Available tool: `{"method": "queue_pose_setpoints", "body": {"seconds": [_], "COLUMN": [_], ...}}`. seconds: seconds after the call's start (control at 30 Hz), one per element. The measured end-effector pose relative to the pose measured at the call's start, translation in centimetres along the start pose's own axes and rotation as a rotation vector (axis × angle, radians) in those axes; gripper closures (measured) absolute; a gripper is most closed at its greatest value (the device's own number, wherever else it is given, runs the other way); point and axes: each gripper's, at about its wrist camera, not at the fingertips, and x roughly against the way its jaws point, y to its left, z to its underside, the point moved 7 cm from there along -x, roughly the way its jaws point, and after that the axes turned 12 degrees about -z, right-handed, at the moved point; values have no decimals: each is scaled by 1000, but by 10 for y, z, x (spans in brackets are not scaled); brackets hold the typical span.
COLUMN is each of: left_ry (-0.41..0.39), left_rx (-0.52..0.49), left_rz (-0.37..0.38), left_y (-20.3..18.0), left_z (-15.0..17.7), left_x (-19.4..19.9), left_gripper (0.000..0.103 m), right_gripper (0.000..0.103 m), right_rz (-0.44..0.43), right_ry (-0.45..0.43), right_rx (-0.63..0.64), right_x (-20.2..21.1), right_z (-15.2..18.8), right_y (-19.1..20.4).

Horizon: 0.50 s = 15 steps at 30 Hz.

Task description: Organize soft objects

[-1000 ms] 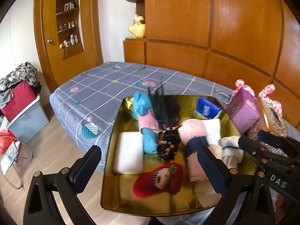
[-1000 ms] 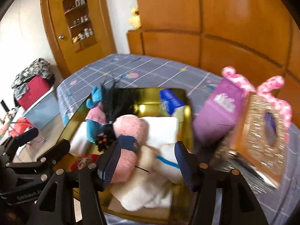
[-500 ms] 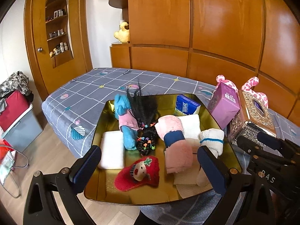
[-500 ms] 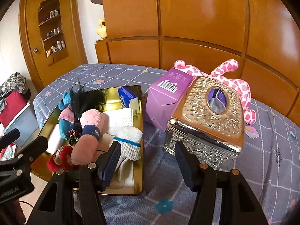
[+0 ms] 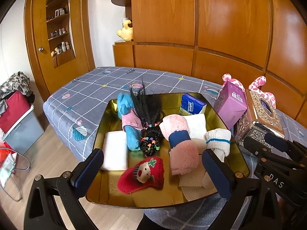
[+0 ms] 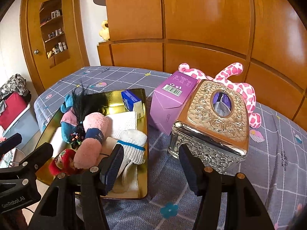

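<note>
both grippers have pulled back from the gold tray (image 5: 238, 153) over the last second. the left gripper (image 5: 153, 164) and right gripper (image 6: 151, 164) gape wide, holding nothing. the pink slipper (image 5: 180, 143), white glove (image 6: 134, 143), blue plush doll (image 5: 130, 122) and red santa sock (image 5: 142, 174) lie in the tray; the pink giraffe plush (image 6: 243, 92) lies outside on the bed (image 6: 268, 163), so sorting may be unfinished.
</note>
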Motion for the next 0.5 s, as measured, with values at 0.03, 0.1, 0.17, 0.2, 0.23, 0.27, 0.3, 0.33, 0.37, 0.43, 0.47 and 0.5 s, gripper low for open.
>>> {"method": "queue_pose_setpoints", "body": {"seconds": [0.03, 0.1, 0.17, 0.2, 0.23, 0.27, 0.3, 0.33, 0.37, 0.43, 0.47, 0.5], "left_ry": [0, 1, 2, 3, 5, 6, 7, 6, 4, 3, 4, 5], "left_rx": [-1, -3, -7, -8, -9, -9, -8, -8, -8, -8, -8, -9], "left_rz": [-1, -4, -7, -8, -7, -7, -7, -8, -9, -9, -9, -8], "left_y": [0, 0, -1, -1, -1, -1, -1, 0, 0, 0, 0, 0], "left_z": [0, 0, 0, 0, 1, 1, 1, 1, 1, 1, 1, 1], "left_x": [0, 0, 0, 0, -1, -1, -1, -1, -1, -1, -1, -1], "left_gripper": [0, 0, 0, 0, 0, 0, 0, 0, 0, 0, 0, 0], "right_gripper": [43, 43, 43, 43, 43, 43, 43, 43, 43, 43, 43, 43], "right_rz": [0, 1, 1, 2, 2, 1, 2, 2, 2, 1, 1, 1], "right_ry": [1, 0, 0, -1, -3, -4, -5, -5, -6, -6, -6, -6], "right_rx": [0, 0, 0, 0, 1, 0, 0, 0, 1, 0, 1, 1], "right_x": [0, 0, 0, 0, 1, 1, 1, 1, 1, 2, 2, 2], "right_z": [0, 0, 0, 0, 0, 0, -1, -1, -1, -1, -1, -1], "right_y": [0, 0, 0, 0, 0, 1, 1, 1, 1, 1, 1, 1]}}
